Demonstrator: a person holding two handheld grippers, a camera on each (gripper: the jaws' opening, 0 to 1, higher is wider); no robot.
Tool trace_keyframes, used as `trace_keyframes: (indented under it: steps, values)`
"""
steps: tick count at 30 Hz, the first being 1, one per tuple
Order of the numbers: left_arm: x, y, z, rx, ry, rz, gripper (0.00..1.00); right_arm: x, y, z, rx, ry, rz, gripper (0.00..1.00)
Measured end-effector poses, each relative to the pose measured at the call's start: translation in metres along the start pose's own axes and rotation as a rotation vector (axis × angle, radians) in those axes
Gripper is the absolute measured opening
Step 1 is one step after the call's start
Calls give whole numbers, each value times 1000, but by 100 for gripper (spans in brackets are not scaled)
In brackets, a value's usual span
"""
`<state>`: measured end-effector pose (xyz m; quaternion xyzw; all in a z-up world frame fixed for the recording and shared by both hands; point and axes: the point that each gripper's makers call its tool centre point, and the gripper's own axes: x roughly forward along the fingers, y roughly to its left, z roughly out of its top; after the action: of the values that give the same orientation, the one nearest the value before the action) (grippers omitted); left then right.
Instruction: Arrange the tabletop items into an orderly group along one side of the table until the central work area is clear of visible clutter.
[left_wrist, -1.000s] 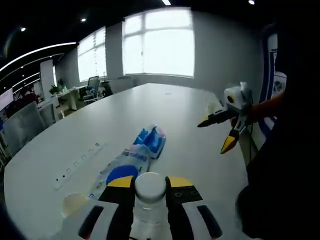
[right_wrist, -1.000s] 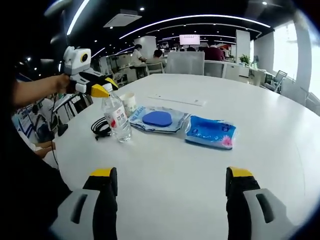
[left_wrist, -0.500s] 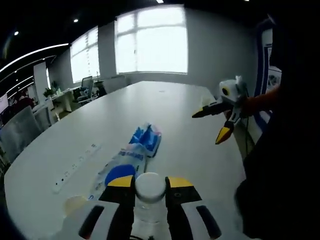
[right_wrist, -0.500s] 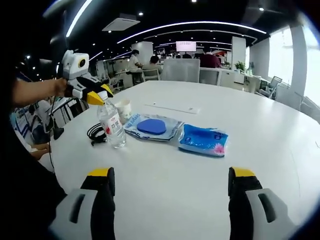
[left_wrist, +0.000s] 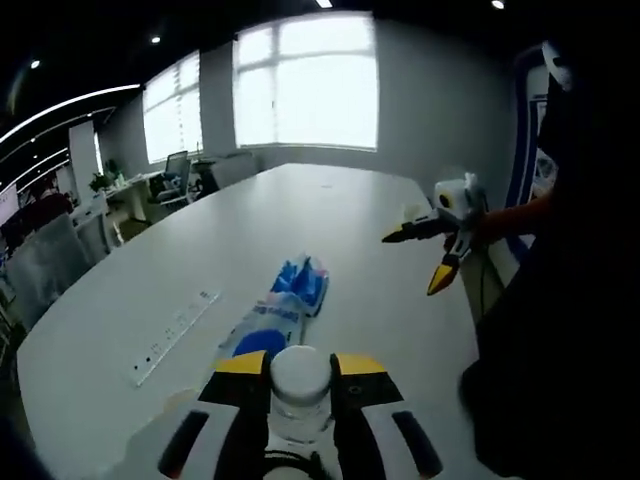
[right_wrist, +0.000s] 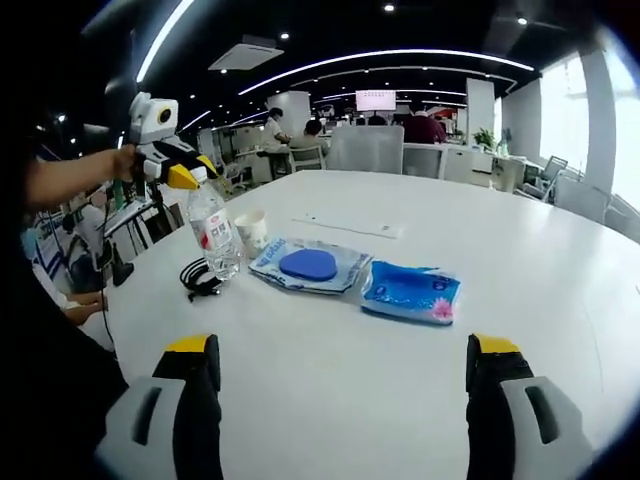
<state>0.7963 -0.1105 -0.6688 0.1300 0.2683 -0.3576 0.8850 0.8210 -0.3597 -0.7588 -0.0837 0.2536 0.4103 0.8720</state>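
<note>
The left gripper (right_wrist: 180, 172) has its fingers clenched on the water bottle (right_wrist: 212, 232) by the cap, at the desk (right_wrist: 560, 270) edge near the black cable (right_wrist: 200, 278) — a regrouping step, I judge. Next: seat it beside the paper cup (right_wrist: 252, 231) (upright). The right gripper (right_wrist: 340, 380) hangs released.

Clear plastic bottle (right_wrist: 213, 232) (white ribbed cap), crinkly glossy plastic packets (right_wrist: 412, 291), paper cup (right_wrist: 254, 230), on a smooth matt white surface (right_wrist: 520, 260).

I see bright windows (left_wrist: 305, 82), office chairs (right_wrist: 367, 150), seated people (right_wrist: 421, 123), a hanging screen (right_wrist: 375, 100).
</note>
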Motion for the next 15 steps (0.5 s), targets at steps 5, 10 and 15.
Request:
trace_keyframes:
  steps: [5,10,15]
  values:
    - [-24,17,1,4,25,17,20,1,2,-5,-4,19,3,99]
    - [-45,36,2,-15,27,49,20,2,2,-8,-12,31,4,99]
    - [-60,59,-10,-5,57,73,20,2,1,-8,0,34,-8,98]
